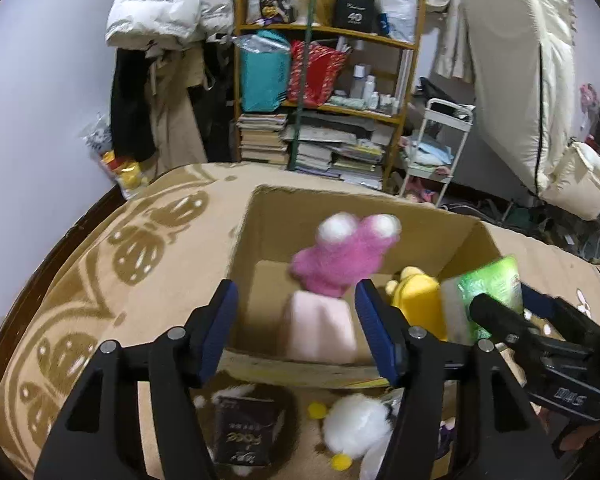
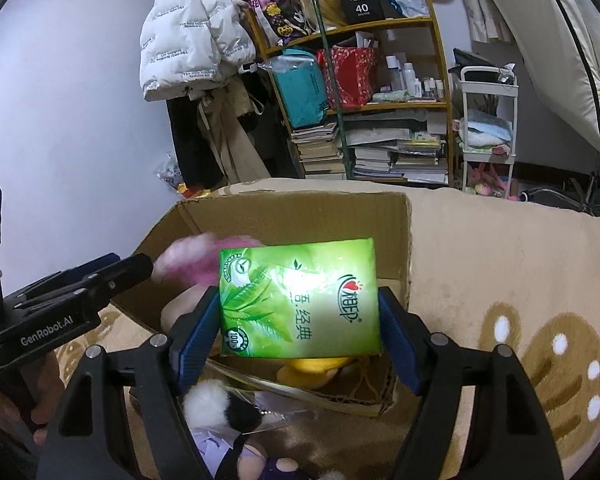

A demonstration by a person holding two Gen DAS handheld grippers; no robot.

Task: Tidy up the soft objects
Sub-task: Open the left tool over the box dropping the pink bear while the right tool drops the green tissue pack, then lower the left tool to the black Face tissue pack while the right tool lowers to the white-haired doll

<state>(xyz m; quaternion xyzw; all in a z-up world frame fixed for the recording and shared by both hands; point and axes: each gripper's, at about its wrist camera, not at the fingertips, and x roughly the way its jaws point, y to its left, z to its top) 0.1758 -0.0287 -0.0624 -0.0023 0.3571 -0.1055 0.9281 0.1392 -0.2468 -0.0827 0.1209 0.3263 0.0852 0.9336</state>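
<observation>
A beige patterned blanket (image 1: 100, 280) covered the surface, with a crowded wooden shelf (image 1: 324, 76) against the wall behind. One open cardboard box (image 1: 340, 220) sat on it, holding one pink plush (image 1: 340, 256) — blurred between the left gripper's (image 1: 296, 332) released fingers — and one yellow plush (image 1: 416, 296). The right gripper (image 2: 300, 332) flanked one green tissue pack (image 2: 300, 300) over the box — whether its fingers still pressed it I could not tell.

Lived-in home bedroom: wooden shelf (image 1: 324, 76) crammed with books and bottles, white puffer jacket (image 2: 188, 36) hung on wall, upended mattress (image 1: 520, 80), patterned blanket (image 1: 100, 280).
</observation>
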